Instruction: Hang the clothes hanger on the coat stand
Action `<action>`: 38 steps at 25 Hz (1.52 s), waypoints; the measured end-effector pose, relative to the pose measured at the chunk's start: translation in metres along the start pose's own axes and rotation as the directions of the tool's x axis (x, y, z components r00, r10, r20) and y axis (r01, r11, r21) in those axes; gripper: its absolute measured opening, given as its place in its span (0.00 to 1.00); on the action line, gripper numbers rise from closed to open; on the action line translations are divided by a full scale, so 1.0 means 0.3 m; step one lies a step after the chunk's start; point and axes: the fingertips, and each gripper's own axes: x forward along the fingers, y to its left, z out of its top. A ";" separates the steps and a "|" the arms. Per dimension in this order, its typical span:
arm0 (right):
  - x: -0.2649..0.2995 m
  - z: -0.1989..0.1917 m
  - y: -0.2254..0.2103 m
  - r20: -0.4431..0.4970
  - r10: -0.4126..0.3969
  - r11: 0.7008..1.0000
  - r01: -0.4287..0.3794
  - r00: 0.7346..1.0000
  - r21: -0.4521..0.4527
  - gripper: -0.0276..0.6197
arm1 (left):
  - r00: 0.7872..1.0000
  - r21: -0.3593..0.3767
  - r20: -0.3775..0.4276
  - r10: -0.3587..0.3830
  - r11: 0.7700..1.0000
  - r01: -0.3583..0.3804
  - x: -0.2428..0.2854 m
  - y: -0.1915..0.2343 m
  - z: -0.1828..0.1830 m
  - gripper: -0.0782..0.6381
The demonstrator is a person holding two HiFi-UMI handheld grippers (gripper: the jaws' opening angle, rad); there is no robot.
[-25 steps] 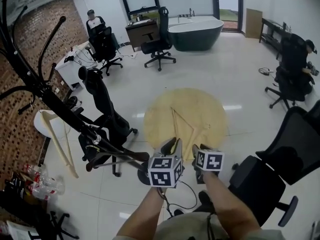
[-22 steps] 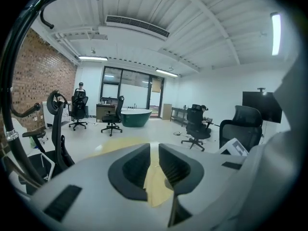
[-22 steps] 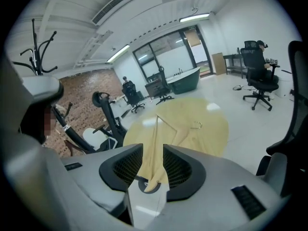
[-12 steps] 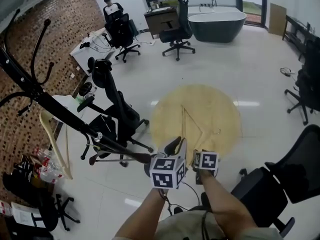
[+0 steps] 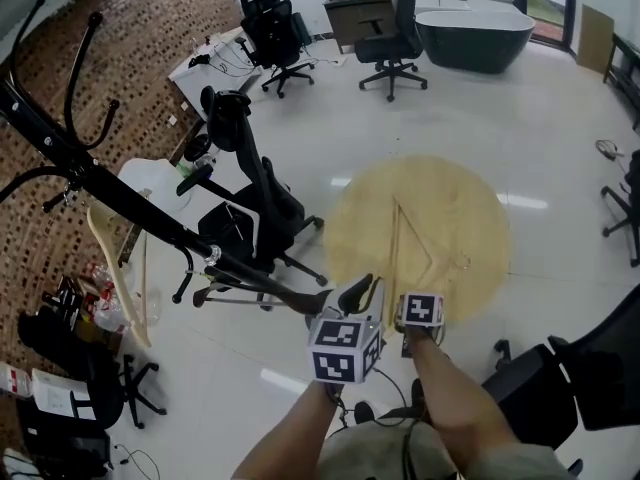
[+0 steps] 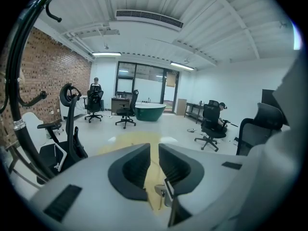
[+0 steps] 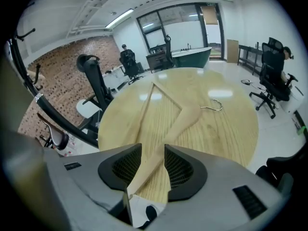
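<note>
Grippers: right gripper point(image 7: 153, 149) has just been spreading its jaws, unclamped, lined up on one arm of the pale wooden clothes hanger point(image 7: 179, 117), which lies flat on the round light-wood table point(image 7: 236, 129). The left gripper point(image 6: 154, 150) is slack and empty. I'd sink lower, pinch squarely, then carry it to the black coat stand point(image 5: 110, 196) left of the table.
</note>
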 end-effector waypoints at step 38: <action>-0.141 -0.238 -0.452 -0.063 -0.182 0.982 0.185 0.981 0.049 0.34 | 0.970 0.018 -0.019 -0.243 0.970 0.243 0.193 -0.325 -0.003 0.20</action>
